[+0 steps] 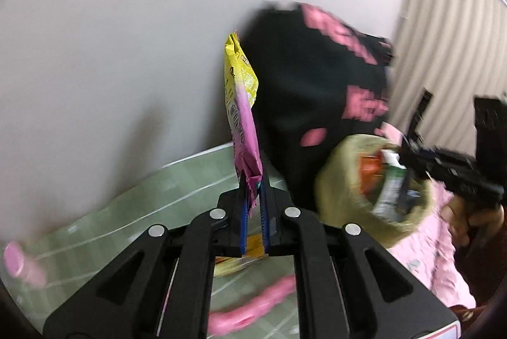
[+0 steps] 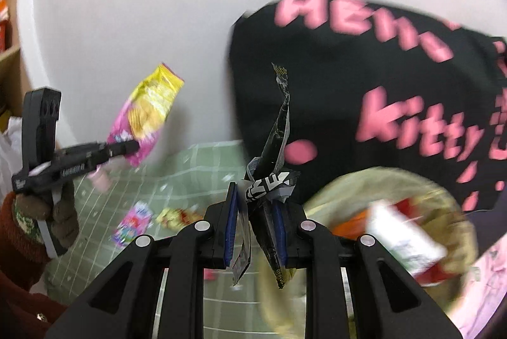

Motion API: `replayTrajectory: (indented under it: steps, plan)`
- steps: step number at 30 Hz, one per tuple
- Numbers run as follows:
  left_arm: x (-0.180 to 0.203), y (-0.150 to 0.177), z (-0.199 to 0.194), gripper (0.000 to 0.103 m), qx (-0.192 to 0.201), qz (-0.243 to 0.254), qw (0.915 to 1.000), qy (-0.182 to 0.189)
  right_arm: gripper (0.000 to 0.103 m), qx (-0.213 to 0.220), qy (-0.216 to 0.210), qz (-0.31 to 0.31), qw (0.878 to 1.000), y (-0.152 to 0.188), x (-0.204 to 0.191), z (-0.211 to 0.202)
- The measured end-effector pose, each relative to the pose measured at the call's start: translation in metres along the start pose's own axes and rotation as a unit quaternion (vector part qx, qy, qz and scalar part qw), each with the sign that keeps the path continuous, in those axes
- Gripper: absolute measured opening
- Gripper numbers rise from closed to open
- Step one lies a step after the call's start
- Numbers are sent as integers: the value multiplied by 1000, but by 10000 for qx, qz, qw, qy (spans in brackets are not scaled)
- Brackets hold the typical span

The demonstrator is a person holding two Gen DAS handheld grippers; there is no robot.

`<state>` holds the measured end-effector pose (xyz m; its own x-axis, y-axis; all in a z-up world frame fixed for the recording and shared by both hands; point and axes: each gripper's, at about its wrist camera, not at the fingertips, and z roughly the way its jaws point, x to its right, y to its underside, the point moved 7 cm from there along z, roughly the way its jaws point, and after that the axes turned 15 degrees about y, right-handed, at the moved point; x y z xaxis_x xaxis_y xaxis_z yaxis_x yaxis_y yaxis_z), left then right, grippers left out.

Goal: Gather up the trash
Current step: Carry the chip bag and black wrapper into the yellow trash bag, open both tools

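Note:
My left gripper (image 1: 253, 196) is shut on a yellow and pink snack bag (image 1: 242, 114), held upright above the green checked cloth (image 1: 126, 212); the bag also shows in the right wrist view (image 2: 147, 114). My right gripper (image 2: 253, 212) is shut on a crumpled black and silver wrapper (image 2: 275, 148), just left of a tan woven basket (image 2: 456, 231) holding several wrappers. In the left wrist view the basket (image 1: 336, 180) sits right of my fingers, with the right gripper (image 1: 408, 145) over it.
A black bag with pink lettering (image 2: 364, 79) stands behind the basket against a white wall. Loose wrappers (image 2: 133, 223) lie on the green cloth. Pink items (image 1: 250, 304) lie near the front. Pink bedding (image 1: 434, 247) is at right.

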<state>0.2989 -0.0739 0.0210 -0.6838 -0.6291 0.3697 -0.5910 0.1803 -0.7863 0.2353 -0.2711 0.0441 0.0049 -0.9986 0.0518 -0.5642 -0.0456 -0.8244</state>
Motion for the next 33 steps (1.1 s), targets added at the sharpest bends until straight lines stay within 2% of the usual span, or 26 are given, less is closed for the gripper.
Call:
replayTrajectory:
  steps: [2,6,8,10,13,16,17,22,25,33]
  plan:
    - [25,-8,20,6,-133,151,9992,342,20,155,340,146,9992,-7,32,-14]
    - [78,-10,66,6,-494,444,9919,1083,20,238,915,406,9947,-5,84,-37]
    - [104,-9,89,6,-729,624,9851,1424,20,205,1135,563,9917,0,109,-46]
    - [130,-3,110,6,-1062,717,9745,1841,20,141,1247,707,9896,6,128,-50]
    - [157,13,138,6,-1571,831,9577,2264,20,39,1296,809,9883,18,141,-51]
    - [171,31,163,6,-2008,878,9472,2341,20,-130,1191,855,9891,29,141,-40]
    - [171,34,169,6,-2085,857,9462,2322,20,-208,1125,865,9897,33,138,-34]
    - [153,45,208,6,-2396,551,9519,1829,20,-825,741,1020,9886,65,134,13]
    - [144,48,218,6,-2517,345,9509,1766,20,-1088,707,1008,9864,79,134,34]
    - [142,51,222,7,-2628,357,9508,1601,20,-1178,672,972,9860,83,136,48]
